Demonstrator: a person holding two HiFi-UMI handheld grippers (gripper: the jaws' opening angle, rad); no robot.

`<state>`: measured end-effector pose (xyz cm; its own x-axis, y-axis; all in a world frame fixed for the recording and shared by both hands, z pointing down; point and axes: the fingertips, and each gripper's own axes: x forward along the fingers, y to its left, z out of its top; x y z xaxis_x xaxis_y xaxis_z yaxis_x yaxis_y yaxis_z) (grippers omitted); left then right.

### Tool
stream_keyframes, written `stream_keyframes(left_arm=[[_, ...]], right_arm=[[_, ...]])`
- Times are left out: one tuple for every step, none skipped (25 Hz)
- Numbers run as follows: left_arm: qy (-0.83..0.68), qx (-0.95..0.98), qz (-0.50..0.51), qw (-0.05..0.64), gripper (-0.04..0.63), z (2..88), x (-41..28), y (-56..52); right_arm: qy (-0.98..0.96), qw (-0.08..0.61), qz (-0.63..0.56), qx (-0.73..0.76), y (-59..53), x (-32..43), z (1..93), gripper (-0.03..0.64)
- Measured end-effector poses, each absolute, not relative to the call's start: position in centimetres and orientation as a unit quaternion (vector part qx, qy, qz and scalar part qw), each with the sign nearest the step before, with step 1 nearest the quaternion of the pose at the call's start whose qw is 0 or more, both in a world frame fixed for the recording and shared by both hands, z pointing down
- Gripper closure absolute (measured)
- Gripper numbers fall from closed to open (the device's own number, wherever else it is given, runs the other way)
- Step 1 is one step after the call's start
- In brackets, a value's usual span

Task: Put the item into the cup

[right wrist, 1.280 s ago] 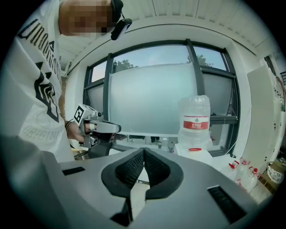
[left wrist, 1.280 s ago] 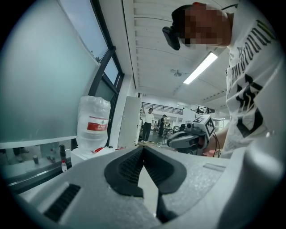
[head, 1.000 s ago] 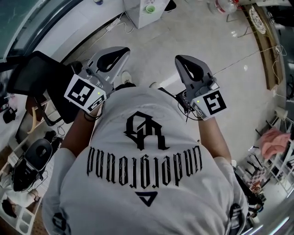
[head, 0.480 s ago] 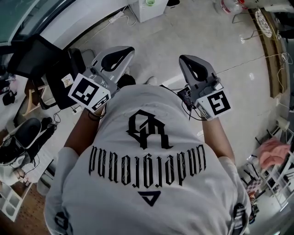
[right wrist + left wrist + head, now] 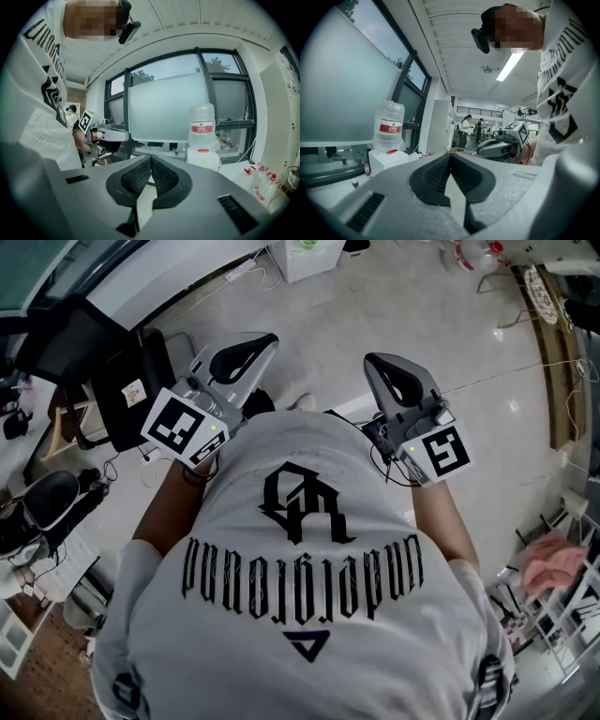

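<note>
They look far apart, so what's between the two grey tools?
Head view: pale glossy floor lies between the left grey tool and the right grey tool, with the person's shoes lower down.

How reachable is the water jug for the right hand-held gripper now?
Probably not from here. The right hand-held gripper is shut and empty; the jug stands far off on a white box. Nothing seen blocks the way, but it would take walking over.

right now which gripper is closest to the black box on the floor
The left gripper, at the head view's left, just beside the black box; the right gripper is over pale floor, farther off.
</note>
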<state>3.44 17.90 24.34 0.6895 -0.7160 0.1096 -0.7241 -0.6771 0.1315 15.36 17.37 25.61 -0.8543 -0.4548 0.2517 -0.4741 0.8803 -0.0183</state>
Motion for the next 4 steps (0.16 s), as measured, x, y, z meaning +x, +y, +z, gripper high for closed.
stream_keyframes(left_arm=[[-0.394,0.915,0.024,0.083,0.581,24.34,3.58,17.87],[-0.394,0.915,0.024,0.083,0.581,24.35,3.73,17.86],[-0.395,0.915,0.024,0.083,0.581,24.37,3.88,17.88],[-0.396,0.914,0.023,0.084,0.581,24.38,4.02,17.91]], right_arm=[[-0.962,0.121,0.040,0.241,17.34,15.54,25.63,0.601],[-0.962,0.120,0.041,0.241,17.32,15.70,25.65,0.601],[-0.962,0.120,0.041,0.241,17.32,15.86,25.67,0.601],[-0.962,0.120,0.042,0.240,17.32,16.00,25.70,0.601]])
